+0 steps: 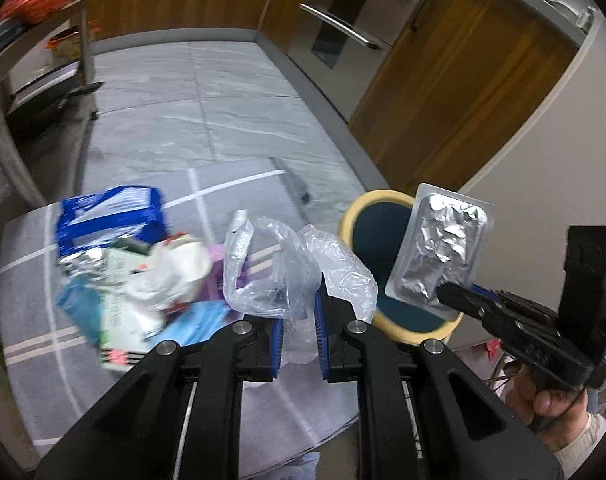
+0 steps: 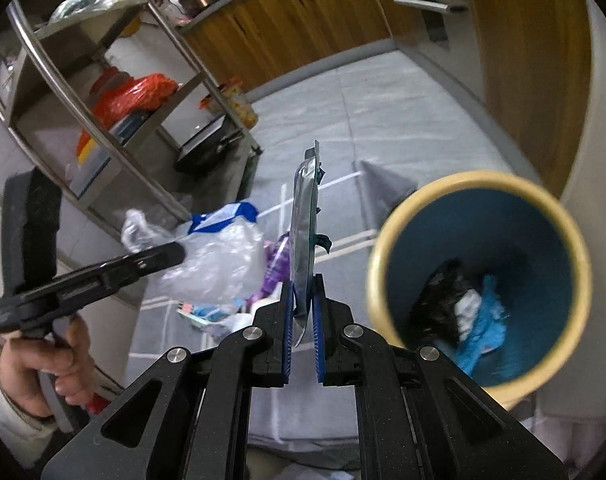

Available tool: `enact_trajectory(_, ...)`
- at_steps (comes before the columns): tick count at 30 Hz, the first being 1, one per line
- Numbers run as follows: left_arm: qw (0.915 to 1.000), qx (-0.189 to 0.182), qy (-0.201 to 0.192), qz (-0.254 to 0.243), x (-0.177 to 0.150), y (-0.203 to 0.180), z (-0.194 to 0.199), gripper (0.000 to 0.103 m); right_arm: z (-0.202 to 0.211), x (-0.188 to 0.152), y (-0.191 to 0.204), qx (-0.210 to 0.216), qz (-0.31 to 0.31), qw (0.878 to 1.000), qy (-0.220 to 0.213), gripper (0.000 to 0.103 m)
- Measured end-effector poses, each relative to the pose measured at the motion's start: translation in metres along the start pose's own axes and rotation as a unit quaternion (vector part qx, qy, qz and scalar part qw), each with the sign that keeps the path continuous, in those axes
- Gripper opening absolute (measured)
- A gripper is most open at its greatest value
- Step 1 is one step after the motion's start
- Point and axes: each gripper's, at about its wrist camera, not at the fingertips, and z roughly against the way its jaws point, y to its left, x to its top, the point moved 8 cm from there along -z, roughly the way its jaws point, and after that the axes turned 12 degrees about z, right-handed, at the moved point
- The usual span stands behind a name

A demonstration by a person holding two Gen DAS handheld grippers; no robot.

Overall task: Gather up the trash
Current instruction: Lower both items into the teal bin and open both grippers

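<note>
While the foil blister pack (image 1: 439, 248) hangs pinched by its lower edge in the right gripper (image 2: 302, 312), it stands edge-on and upright in the right wrist view, long axis running up and away from the fingers (image 2: 287, 320), which press together on it with only the thin sheet between them. The bin (image 2: 479, 280), yellow rim and blue inside, lies just to the right of that pack in the right wrist view, below it, mouth open and tilted toward the camera, already holding a dark wad, something white and some light blue scraps. In the left wrist view the pack sits in front of the bin mouth, so the right hand looks nearer the bin; my read is the drop needs a short carry rightward over the rim, then release. The left gripper (image 1: 299, 320) pinches a clear plastic bag (image 1: 295, 272), fingers nearly together with crumpled film bunched between them, bag held just left of the bin. Further left the rest of the trash pile (image 1: 143, 272) lies on the grey mat (image 1: 263, 420) on the floor: a blue-and-white packet (image 1: 107, 216), white crumpled paper, a printed carton, purple and light blue wrappers, partly blurred. A hand (image 2: 43, 364) grips the left tool handle. Metal shelving (image 2: 103, 92) and wooden cabinets (image 1: 455, 80) stand behind.
</note>
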Motion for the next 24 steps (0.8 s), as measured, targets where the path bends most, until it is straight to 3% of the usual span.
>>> enact_trajectory(10, 0.9977, -0.041, 0.041, -0.033, -0.014, -0.079, -0.050, 0.013, 0.058, -0.013, -0.039, -0.053, -0.026, 0.998, -0.025, 0.010)
enact_trajectory(14, 0.9961, -0.047, 0.059, -0.046, -0.021, -0.103, -0.077, 0.013, 0.052, -0.019, -0.051, -0.073, -0.036, 0.997, -0.017, 0.010)
enact_trajectory(20, 0.9945, -0.032, 0.094, -0.035, -0.028, -0.106, -0.120, 0.013, 0.034, -0.035, -0.073, -0.082, -0.067, 0.994, 0.014, 0.010)
enact_trajectory(22, 0.9935, -0.027, 0.107, -0.025, -0.031, -0.103, -0.130, 0.017, 0.030, -0.039, -0.078, -0.085, -0.074, 0.993, 0.022, 0.010)
enact_trajectory(24, 0.9929, -0.028, 0.114, -0.018, -0.031, -0.104, -0.134, 0.028, 0.027, -0.044, -0.082, -0.089, -0.078, 0.993, 0.030, 0.010)
